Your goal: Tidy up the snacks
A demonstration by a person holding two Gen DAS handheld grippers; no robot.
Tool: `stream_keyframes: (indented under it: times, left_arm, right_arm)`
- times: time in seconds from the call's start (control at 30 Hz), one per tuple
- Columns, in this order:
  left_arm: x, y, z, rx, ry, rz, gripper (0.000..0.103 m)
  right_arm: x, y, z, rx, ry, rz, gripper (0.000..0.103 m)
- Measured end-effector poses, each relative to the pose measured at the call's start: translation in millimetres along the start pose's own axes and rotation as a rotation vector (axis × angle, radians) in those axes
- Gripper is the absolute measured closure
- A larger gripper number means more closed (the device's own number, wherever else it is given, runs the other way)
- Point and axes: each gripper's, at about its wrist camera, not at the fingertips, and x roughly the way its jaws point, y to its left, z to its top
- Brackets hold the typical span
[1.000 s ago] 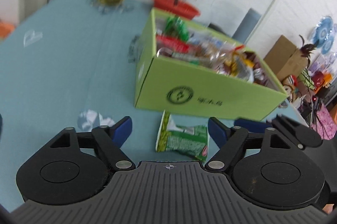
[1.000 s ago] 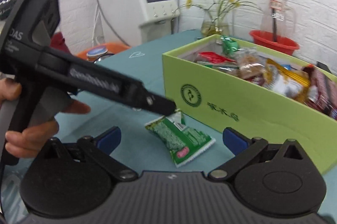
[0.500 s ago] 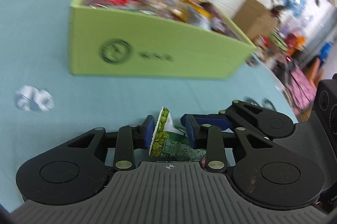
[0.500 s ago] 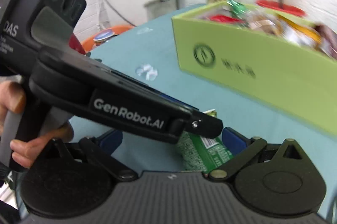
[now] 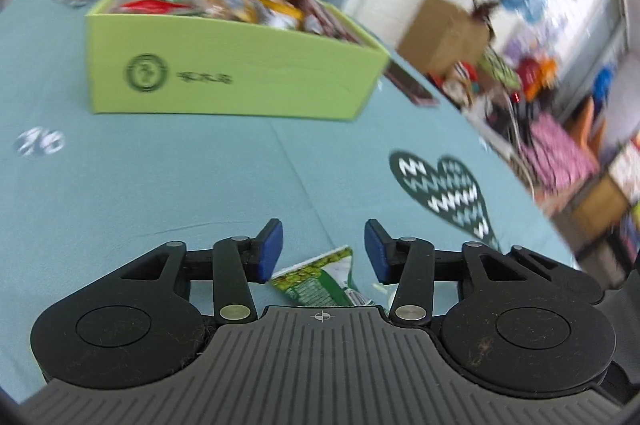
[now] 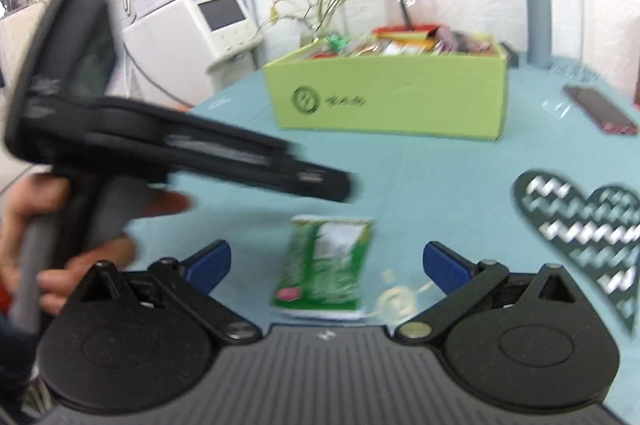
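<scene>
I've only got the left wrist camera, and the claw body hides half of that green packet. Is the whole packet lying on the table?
Observer: Yes. On the right wrist camera the whole green packet lies flat on the teal table, with a red label at its near end.
Operator: Where's the other claw?
Observer: The right claw is open wide, with one finger on either side of the packet and neither touching it.
Operator: And what's behind my claw?
Observer: A hand grips its handle. The left claw has its jaws opening, with the packet between them but not pinched.
</scene>
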Motion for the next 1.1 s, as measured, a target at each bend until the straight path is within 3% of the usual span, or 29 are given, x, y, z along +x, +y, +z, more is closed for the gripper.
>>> stream_keyframes:
  times: [0.1,0.27,0.43,0.57,0.63,0.67,0.7,0.8,0.93,1.1]
  left_arm:
    - [-12.9,8.7,-11.0,-0.08,0.01,0.018,0.073]
    - [-12.1,13.5,-27.3,-0.168,0.057,-0.031,0.07]
    - [1.7,3.1,-28.1,-0.129,0.087,-0.036,0.067]
    - [5.9,-2.0,-30.7,-0.1,0.083,-0.05,0.066]
    - [5.7,-4.1,-33.1,-0.074,0.078,-0.044,0.075]
    - [5.9,-4.7,-34.4,-0.059,0.086,-0.041,0.085]
    - [5.3,-5.1,-35.9,-0.049,0.078,-0.026,0.093]
    - [0.3,-3.1,-32.7,-0.08,0.058,-0.052,0.101]
    - [-16.6,-5.2,-6.8,-0.09,-0.016,-0.125,0.103]
    - [-24.3,-5.8,24.6,-0.027,-0.1,-0.08,0.103]
  right_arm:
    - [2.1,-9.2,3.0,0.011,0.004,-0.008,0.001]
    - [8.7,2.5,-3.6,-0.042,0.039,0.072,0.001]
    - [3.7,13.4,-12.7,-0.102,0.055,0.068,0.003]
    - [17.6,8.0,-12.1,-0.103,0.095,0.071,0.016]
    - [18.6,13.0,-13.0,-0.157,0.09,0.044,0.025]
    - [17.6,14.5,-12.5,-0.163,0.09,0.046,0.036]
    - [15.4,13.9,-12.6,-0.154,0.095,0.058,0.036]
    - [13.1,13.4,-8.8,-0.126,0.092,0.07,0.04]
    - [15.6,9.2,12.8,-0.067,0.059,0.125,0.04]
    - [25.6,15.9,38.4,-0.075,0.01,0.173,0.04]
